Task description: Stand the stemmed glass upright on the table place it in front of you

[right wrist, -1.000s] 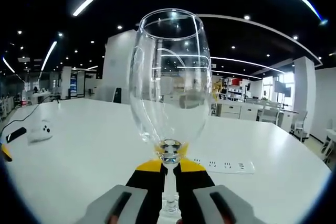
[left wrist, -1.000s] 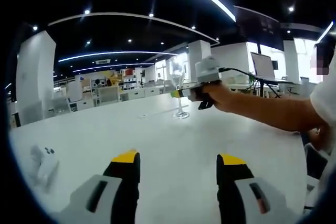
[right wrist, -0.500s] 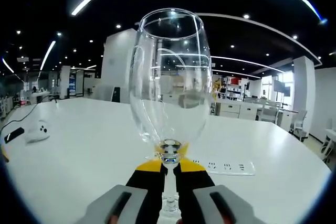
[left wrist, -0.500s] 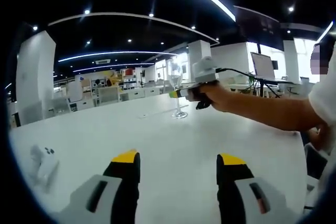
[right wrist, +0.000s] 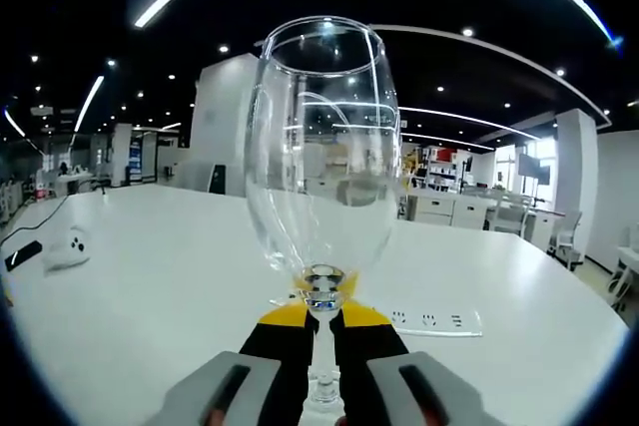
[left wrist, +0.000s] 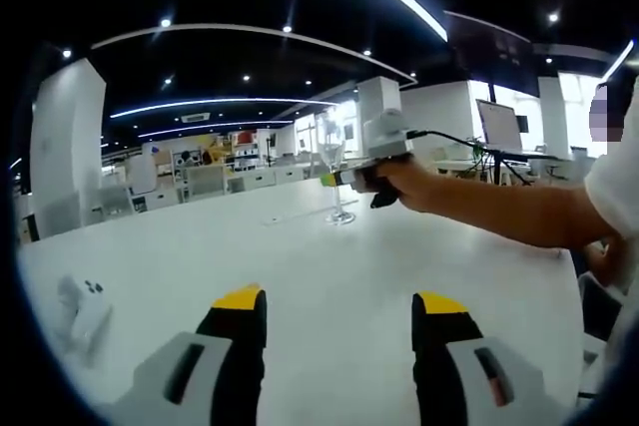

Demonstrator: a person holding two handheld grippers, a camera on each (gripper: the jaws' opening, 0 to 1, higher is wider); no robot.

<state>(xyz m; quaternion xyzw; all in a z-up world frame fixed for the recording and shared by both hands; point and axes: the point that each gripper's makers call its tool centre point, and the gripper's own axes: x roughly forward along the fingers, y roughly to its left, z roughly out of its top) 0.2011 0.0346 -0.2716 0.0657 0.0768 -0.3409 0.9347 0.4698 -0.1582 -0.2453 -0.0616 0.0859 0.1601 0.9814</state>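
My right tool [right wrist: 321,331] is clamped on the stem of the stemmed glass [right wrist: 321,147], jaws closed tight just under the bowl. Glass upright. In the left gripper view the same glass [left wrist: 333,162] stands out on the white worktop [left wrist: 329,286], foot on or just above the surface; contact too small to tell. My left tool [left wrist: 339,321] hangs spread wide and empty over the near worktop, well apart from the glass.

Risks from here, as I judge them:
- Opening the jaws before the foot sits flat: the glass would drop or rock and tip
- Pulling the tool back at a slant: a jaw drags the thin stem and topples the glass
- Squeezing harder on so thin a stem could snap it

What each view gives:
- Left gripper view: my right hand [left wrist: 399,182] and forearm reaching in from the right, the right tool [left wrist: 344,178] on the stem, and the foot of the glass against the worktop. Also a small white device [left wrist: 82,308] lying at the near left
- Right gripper view: the grip itself close up, yellow pads either side of the stem, bowl clear and empty. The foot is hidden behind the jaws. Beyond lie a flat white power strip [right wrist: 419,319] and a small white device [right wrist: 68,246] off to the left
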